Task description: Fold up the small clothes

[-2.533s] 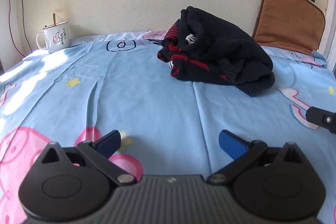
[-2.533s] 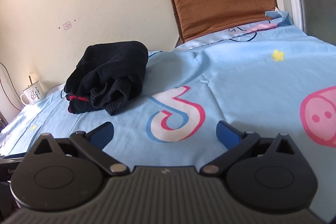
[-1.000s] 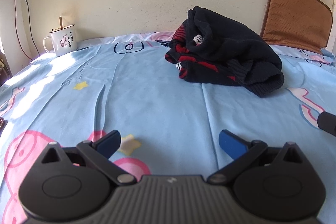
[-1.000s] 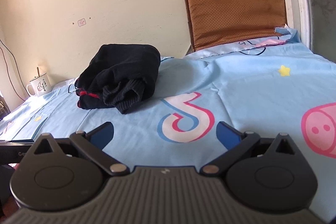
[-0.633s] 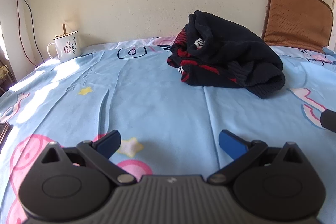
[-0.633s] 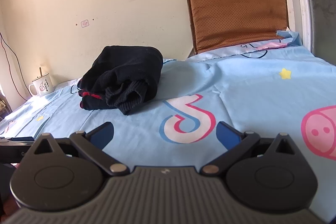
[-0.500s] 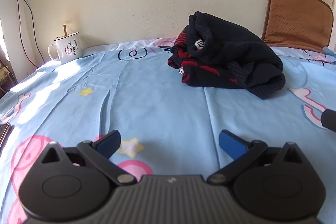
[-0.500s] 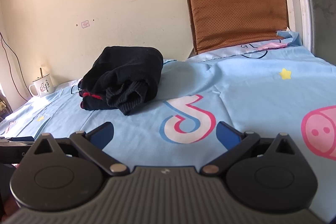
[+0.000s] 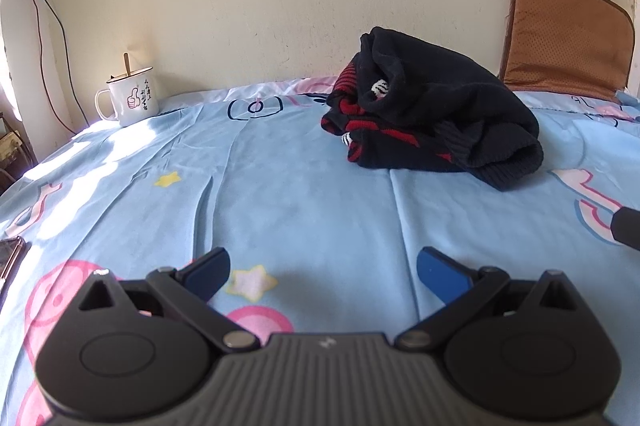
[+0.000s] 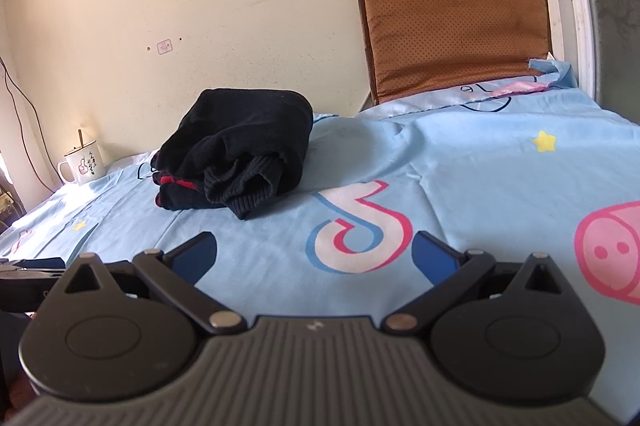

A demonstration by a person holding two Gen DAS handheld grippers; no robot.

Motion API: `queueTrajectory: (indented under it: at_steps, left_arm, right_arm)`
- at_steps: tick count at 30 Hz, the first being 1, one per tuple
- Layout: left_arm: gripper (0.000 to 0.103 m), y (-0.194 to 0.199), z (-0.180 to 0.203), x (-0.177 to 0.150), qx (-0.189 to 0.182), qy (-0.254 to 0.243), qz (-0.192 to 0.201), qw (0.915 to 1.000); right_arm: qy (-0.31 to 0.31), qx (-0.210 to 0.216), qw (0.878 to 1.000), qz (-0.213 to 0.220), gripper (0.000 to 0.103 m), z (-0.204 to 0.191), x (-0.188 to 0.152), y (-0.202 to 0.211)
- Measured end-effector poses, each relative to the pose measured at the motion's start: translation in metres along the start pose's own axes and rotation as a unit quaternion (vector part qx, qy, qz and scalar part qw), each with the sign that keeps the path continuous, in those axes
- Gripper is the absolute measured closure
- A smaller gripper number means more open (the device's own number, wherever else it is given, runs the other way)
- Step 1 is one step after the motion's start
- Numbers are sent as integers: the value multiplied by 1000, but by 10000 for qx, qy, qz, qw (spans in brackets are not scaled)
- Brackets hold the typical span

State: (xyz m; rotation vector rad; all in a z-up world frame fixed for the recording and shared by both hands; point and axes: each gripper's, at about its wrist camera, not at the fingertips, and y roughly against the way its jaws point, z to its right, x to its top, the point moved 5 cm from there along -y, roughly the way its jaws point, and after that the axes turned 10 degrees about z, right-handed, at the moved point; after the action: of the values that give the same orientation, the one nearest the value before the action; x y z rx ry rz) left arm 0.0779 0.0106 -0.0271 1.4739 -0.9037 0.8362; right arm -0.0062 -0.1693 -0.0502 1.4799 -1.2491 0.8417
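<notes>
The dark sweater [image 9: 432, 122] with red stripes lies in a bundled, folded heap toward the far side of the bed [image 9: 300, 194], close to the wall, with a ribbed cuff or hem curling out at its near right corner. Over the last couple of seconds both views have drawn back and risen a little: the sweater now sits smaller and further off, and more of the sheet shows in front of it. I judge that the fold is done or nearly so, and both hands are retreating.

The left gripper [image 9: 322, 268] is spread wide and holds nothing; the right gripper [image 10: 314, 252] is likewise apart and empty, hovering over the printed sheet well short of the sweater.

There is plenty of bare sheet between the grippers and the sweater. A white mug [image 9: 130, 100] stands at the far left corner by the wall, well apart from the sweater; a brown cushion [image 10: 456, 26] leans up at the far right. A dark flat object, perhaps a phone [image 9: 10, 256], lies at the left edge of the bed.
</notes>
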Motion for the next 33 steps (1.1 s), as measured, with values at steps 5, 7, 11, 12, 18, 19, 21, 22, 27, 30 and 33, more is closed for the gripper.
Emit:
queueTrajectory:
  at_steps: [5, 7, 11, 12, 18, 19, 21, 22, 27, 30, 33]
  left_arm:
    - [0, 0, 0, 0, -22, -27, 6, 10000]
    - [0, 0, 0, 1, -20, -27, 8, 10000]
    - [0, 0, 0, 0, -20, -26, 3, 10000]
    - [0, 0, 0, 0, -17, -27, 2, 10000]
    - [0, -1, 0, 1, -32, -20, -18, 10000]
    - [0, -1, 1, 1, -33, -17, -21, 10000]
    - [0, -1, 0, 1, -46, -15, -18, 10000]
    - [0, -1, 1, 1, -50, -13, -15, 10000]
    - [0, -1, 0, 1, -55, -8, -15, 10000]
    - [0, -2, 1, 0, -48, -5, -20, 10000]
    - [0, -1, 1, 0, -38, 0, -4, 10000]
  right_arm:
    - [0, 4, 10000, 0, 0, -1, 0, 0]
    - [6, 21, 10000, -3, 0, -1, 0, 0]
    - [13, 39, 10000, -6, 0, -2, 0, 0]
    - [12, 34, 10000, -5, 0, -2, 0, 0]
    - [11, 32, 10000, -13, 0, -2, 0, 0]
    - [12, 27, 10000, -14, 0, -2, 0, 0]
    - [17, 30, 10000, -27, 0, -1, -1, 0]
    - [18, 29, 10000, -28, 0, -1, -1, -1]
    - [17, 30, 10000, -32, 0, -2, -1, -1]
    - [17, 32, 10000, -27, 0, -2, -1, 0]
    - [11, 30, 10000, -15, 0, -1, -1, 0]
